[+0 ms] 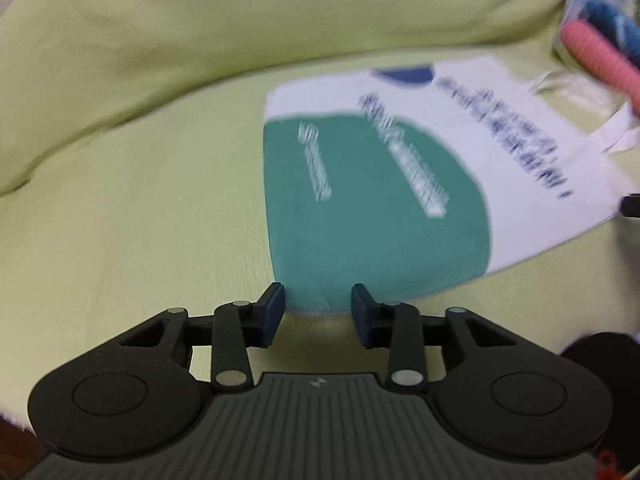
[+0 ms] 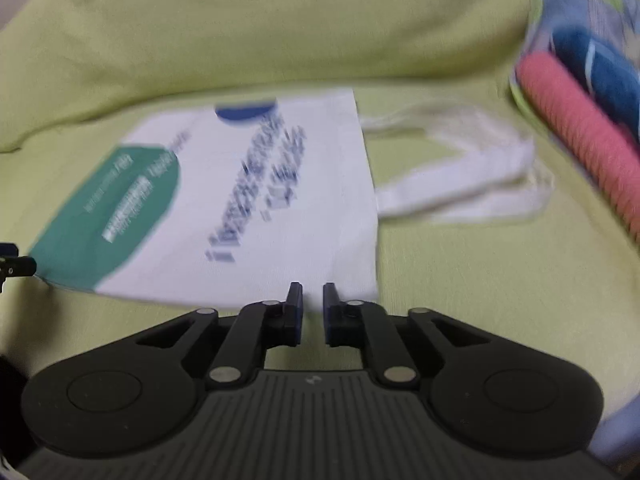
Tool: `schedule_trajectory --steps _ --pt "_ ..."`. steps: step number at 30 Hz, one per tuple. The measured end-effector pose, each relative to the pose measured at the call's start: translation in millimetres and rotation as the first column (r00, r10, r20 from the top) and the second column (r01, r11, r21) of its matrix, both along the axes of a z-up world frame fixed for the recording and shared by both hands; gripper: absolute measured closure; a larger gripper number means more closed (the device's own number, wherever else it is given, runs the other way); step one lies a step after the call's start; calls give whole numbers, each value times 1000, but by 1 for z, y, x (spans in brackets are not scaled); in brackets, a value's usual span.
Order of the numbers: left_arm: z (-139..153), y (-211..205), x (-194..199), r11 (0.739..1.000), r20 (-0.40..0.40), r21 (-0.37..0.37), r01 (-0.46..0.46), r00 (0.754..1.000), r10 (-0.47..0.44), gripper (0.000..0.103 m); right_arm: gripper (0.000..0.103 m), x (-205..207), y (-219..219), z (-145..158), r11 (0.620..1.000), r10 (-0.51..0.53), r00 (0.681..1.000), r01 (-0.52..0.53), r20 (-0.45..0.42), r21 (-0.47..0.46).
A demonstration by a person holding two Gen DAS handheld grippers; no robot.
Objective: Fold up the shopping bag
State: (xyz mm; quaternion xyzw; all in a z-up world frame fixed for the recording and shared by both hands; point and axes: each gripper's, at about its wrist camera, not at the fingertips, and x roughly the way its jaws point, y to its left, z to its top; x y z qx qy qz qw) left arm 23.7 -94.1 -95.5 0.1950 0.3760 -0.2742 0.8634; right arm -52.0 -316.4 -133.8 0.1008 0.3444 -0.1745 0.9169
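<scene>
- Yellow-green sheet is covering the cushioned surface.
- Shopping bag is lying flat on it, handles trailing sideways.
- Left gripper is hovering at the bag's green corner, fingers apart, empty.
- Right gripper is sitting at the bag's near edge, fingers slightly apart, gripping nothing.

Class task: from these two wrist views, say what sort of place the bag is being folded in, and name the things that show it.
Probably a home, on a sofa or bed. The white shopping bag lies flat on a soft yellow-green cover that rises into a cushion-like back, with a patterned pillow or bundle beside it.
</scene>
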Motion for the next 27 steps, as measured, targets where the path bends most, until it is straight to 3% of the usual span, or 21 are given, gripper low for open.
schedule_trajectory --steps 4,8,12,15,22,27 --pt "1 -9 10 996 -24 -41 75 997 -76 61 94 15 -5 -3 999 38 999 -38 -4 26" --pt "-25 -18 29 995 -100 20 93 991 -90 54 90 21 -19 -19 995 52 997 -47 -54 85" --pt "-20 -9 56 991 -100 -6 131 986 -131 54 88 30 -38 -7 983 126 988 -112 -91 147" --pt "-11 -8 103 991 -110 -33 129 985 -132 55 70 50 -59 11 978 173 982 -164 -68 126" --pt "-29 -23 233 981 -283 -157 111 947 -153 57 67 131 -154 10 973 125 992 -115 -36 199" --pt "-38 -27 292 935 -361 -340 101 904 -229 55 63 181 -202 -5 959 87 996 -80 -13 271"
